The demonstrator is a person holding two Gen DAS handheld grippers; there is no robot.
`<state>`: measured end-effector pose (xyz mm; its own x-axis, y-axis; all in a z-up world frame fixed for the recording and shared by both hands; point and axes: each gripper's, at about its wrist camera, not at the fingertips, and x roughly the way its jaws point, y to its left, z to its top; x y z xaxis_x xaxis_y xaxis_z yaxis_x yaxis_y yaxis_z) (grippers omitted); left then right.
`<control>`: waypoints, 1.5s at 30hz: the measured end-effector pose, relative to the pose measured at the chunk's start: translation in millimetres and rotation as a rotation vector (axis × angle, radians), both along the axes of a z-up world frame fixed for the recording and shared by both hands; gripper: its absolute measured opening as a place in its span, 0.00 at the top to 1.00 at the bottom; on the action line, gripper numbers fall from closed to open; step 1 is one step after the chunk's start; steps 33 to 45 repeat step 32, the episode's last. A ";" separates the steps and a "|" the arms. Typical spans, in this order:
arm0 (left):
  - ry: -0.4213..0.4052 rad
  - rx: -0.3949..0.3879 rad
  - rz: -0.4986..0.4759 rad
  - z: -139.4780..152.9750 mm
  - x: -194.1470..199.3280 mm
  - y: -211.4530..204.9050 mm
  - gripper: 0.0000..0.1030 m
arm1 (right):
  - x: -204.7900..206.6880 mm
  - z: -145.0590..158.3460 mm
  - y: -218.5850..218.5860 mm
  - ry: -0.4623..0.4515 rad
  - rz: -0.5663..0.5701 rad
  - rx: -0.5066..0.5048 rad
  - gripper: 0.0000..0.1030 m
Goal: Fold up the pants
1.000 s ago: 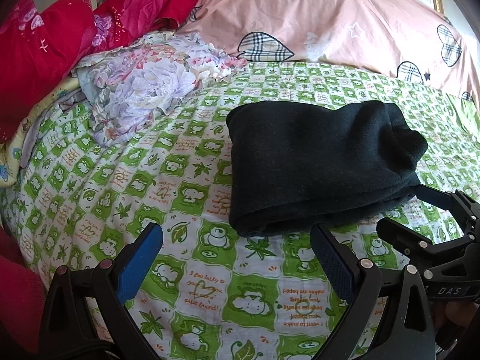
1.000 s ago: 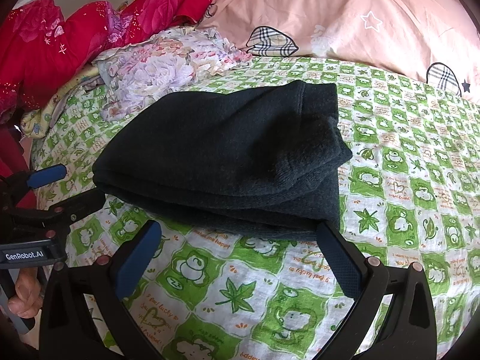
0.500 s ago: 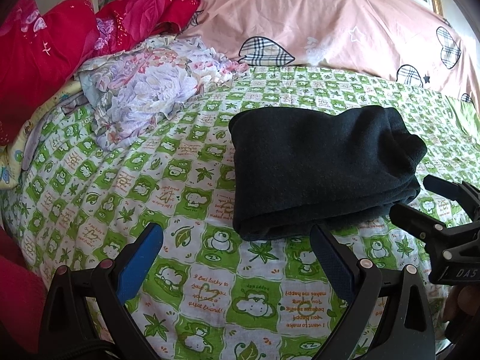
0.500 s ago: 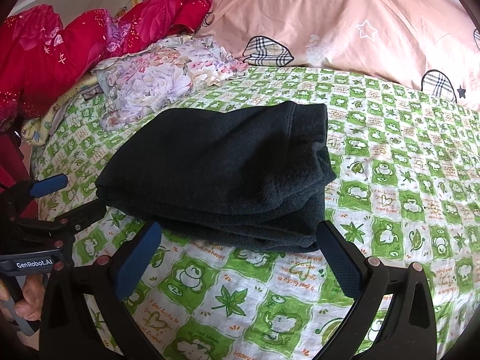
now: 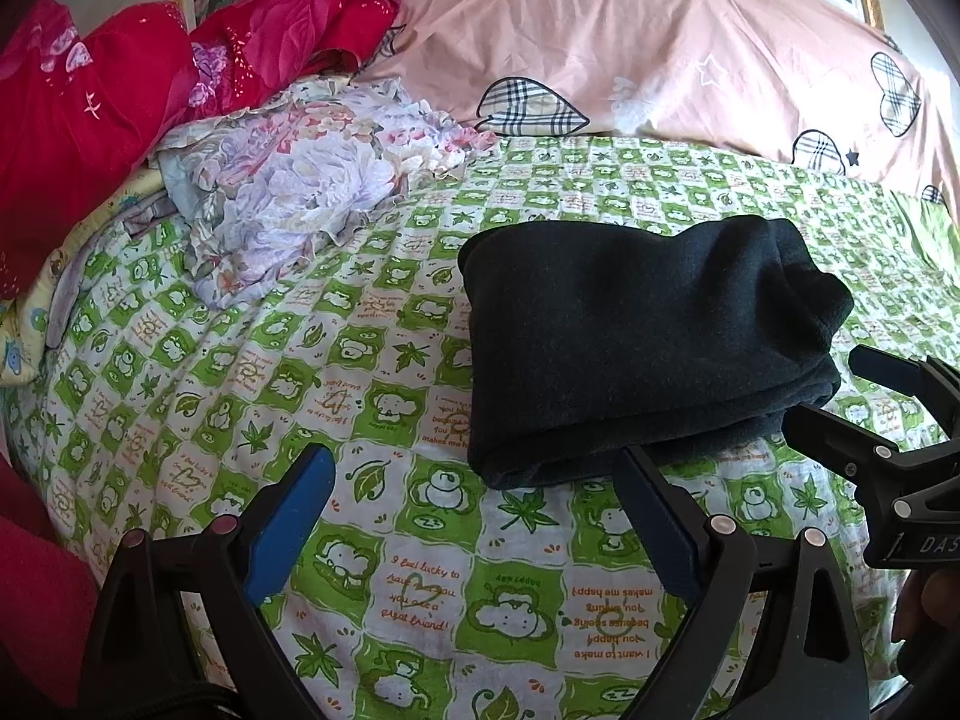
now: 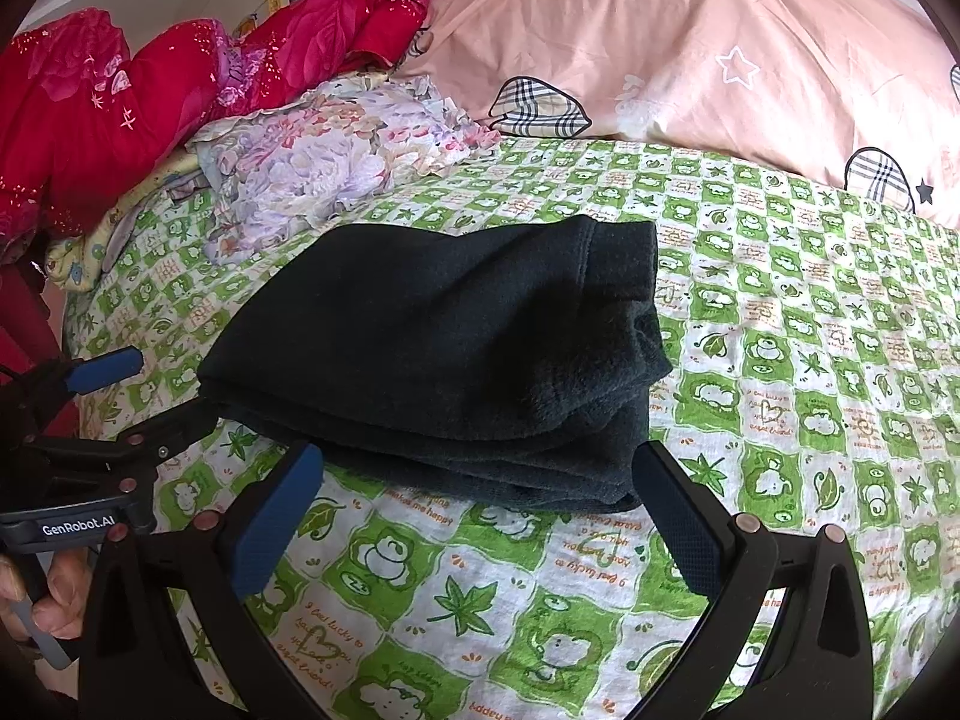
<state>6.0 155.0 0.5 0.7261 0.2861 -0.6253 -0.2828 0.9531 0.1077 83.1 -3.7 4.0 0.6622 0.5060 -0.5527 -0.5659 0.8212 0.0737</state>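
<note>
The dark fleece pants [image 5: 636,342] lie folded into a thick rectangle on the green-and-white patterned bed sheet [image 5: 372,372]; they also show in the right wrist view [image 6: 444,360]. My left gripper [image 5: 474,516] is open and empty, just short of the pants' near left corner. My right gripper [image 6: 480,510] is open and empty, just short of the pants' near edge. The right gripper shows in the left wrist view [image 5: 840,396] at the pants' right end, and the left gripper in the right wrist view [image 6: 156,390] at their left end.
A pink quilt with plaid hearts [image 5: 660,48] lies along the back. A floral cloth [image 5: 288,186] and red bedding [image 5: 120,96] are piled at the back left. The bed's edge falls away at the left.
Both grippers have drawn back a little from the folded pants, staying open. The pants have not moved.
</note>
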 end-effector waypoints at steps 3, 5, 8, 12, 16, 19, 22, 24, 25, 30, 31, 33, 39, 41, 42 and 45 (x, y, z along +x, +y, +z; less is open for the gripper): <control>-0.001 0.004 -0.001 1.2 0.1 -0.7 0.08 | -0.8 -0.2 -0.1 -0.001 -0.001 0.000 0.00; -0.001 0.006 -0.003 1.6 0.4 -1.0 0.08 | -0.6 2.1 0.8 -0.001 0.002 -0.001 0.00; 0.000 0.006 -0.004 1.8 0.8 -1.2 0.08 | -1.5 3.2 0.9 -0.001 0.004 -0.003 0.00; -0.001 0.005 -0.005 2.1 1.3 -1.3 0.08 | -1.2 5.7 0.9 -0.005 0.008 -0.003 0.00; 0.000 0.007 -0.007 2.7 1.3 -1.3 0.09 | -2.2 8.5 0.3 -0.009 0.005 -0.002 0.00; -0.001 0.009 -0.008 4.6 1.7 -1.9 0.09 | -2.2 10.3 -1.1 -0.010 0.003 0.002 0.00; -0.001 0.001 -0.009 6.7 2.2 -1.3 0.09 | -2.0 11.5 -3.2 -0.007 -0.001 0.005 0.00; -0.002 -0.004 -0.009 7.8 2.6 -1.4 0.09 | -1.6 12.5 -3.9 -0.007 -0.004 0.006 0.00; -0.003 -0.004 -0.007 8.8 3.1 -1.4 0.09 | -1.6 13.3 -4.4 -0.007 -0.006 0.008 0.00; -0.016 0.000 -0.026 16.0 6.7 -3.7 0.10 | -0.1 17.7 -7.8 -0.005 -0.011 0.019 0.00; -0.015 0.006 -0.026 17.0 8.3 -4.6 0.10 | 0.7 18.1 -7.6 -0.004 -0.011 0.021 0.00; -0.013 0.006 -0.026 17.4 9.3 -4.9 0.10 | 1.1 18.3 -8.0 -0.004 -0.011 0.022 0.00; -0.013 0.006 -0.026 17.4 9.3 -4.9 0.10 | 1.1 18.3 -8.0 -0.004 -0.011 0.022 0.00; -0.013 0.006 -0.026 17.4 9.3 -4.9 0.10 | 1.1 18.3 -8.0 -0.004 -0.011 0.022 0.00; -0.013 0.006 -0.026 17.4 9.3 -4.9 0.10 | 1.1 18.3 -8.0 -0.004 -0.011 0.022 0.00; -0.013 0.006 -0.026 17.4 9.3 -4.9 0.10 | 1.1 18.3 -8.0 -0.004 -0.011 0.022 0.00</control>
